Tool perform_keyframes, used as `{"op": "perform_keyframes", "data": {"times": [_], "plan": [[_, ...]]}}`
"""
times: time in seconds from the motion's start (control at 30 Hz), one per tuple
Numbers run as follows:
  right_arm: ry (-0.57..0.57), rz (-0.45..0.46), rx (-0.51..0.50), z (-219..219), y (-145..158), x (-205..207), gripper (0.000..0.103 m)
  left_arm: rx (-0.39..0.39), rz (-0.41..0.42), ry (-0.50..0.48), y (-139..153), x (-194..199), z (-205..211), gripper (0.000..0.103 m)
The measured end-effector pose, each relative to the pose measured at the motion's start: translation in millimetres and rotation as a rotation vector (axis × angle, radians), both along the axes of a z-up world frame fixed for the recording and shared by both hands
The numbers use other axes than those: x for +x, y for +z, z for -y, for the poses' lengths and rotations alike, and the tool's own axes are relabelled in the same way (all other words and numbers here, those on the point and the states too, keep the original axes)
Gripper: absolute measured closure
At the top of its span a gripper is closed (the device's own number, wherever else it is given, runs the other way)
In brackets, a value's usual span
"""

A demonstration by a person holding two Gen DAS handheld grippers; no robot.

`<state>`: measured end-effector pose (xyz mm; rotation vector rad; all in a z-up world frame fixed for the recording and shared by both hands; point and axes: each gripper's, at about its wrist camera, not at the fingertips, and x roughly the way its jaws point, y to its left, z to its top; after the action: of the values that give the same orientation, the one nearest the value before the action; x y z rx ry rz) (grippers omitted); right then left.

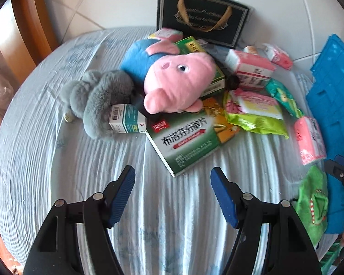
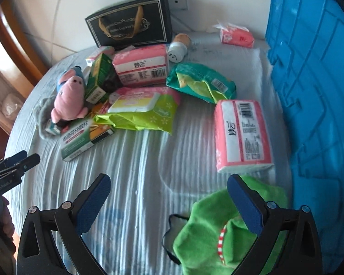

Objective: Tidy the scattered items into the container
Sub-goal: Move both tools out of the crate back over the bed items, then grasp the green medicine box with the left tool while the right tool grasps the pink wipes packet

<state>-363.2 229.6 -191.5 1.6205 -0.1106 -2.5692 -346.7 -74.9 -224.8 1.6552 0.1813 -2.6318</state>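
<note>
A blue plastic crate stands at the right of the table; it also shows in the left wrist view. My left gripper is open and empty, just in front of a green medicine box. Behind it lie a pink pig plush, a grey furry toy and a small white-teal box. My right gripper is open and empty, above a green cloth toy beside its right finger. A pink tissue pack lies just ahead.
A black gift bag stands at the back. A green wipes pack, a teal pouch, another pink pack, a small bottle and a small pink packet lie on the striped cloth.
</note>
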Motion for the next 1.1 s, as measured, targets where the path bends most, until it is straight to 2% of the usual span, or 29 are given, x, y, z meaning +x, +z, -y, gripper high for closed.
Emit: {"op": "perform_keyframes", "data": {"times": [0.23,0.4,0.5,0.7,0.8,0.93,0.97,1.1], "plan": [[0.022,0.04,-0.011,10.2,-22.5,-50.5,0.0,-0.002,0.07,0.028,-39.4,-53.2,10.5,0.035],[0.054,0.058,-0.017,28.2,-35.6,-92.5,0.0,-0.026,0.088,0.039,-55.7,-89.5,8.2,0.035],[0.091,0.055,-0.008,43.9,-41.4,-120.3,0.0,-0.004,0.117,0.048,-66.9,-110.8,8.0,0.035],[0.117,0.097,0.023,59.8,-76.3,-180.3,0.0,0.09,0.108,0.103,-74.9,-139.3,9.0,0.022],[0.107,0.108,0.02,57.9,-94.4,-198.0,0.0,0.1,0.119,0.107,-81.9,-143.2,8.0,0.021],[0.071,0.148,-0.064,44.5,-104.8,-196.3,0.0,-0.059,0.111,0.017,-86.7,-126.5,-12.4,0.021],[0.072,0.154,-0.07,42.9,-105.6,-189.9,0.0,-0.074,0.1,0.001,-86.5,-118.1,-15.3,0.021],[0.073,0.174,-0.075,37.6,-105.1,-159.4,0.0,-0.064,0.114,0.004,-86.5,-85.6,-10.0,0.021]]}}
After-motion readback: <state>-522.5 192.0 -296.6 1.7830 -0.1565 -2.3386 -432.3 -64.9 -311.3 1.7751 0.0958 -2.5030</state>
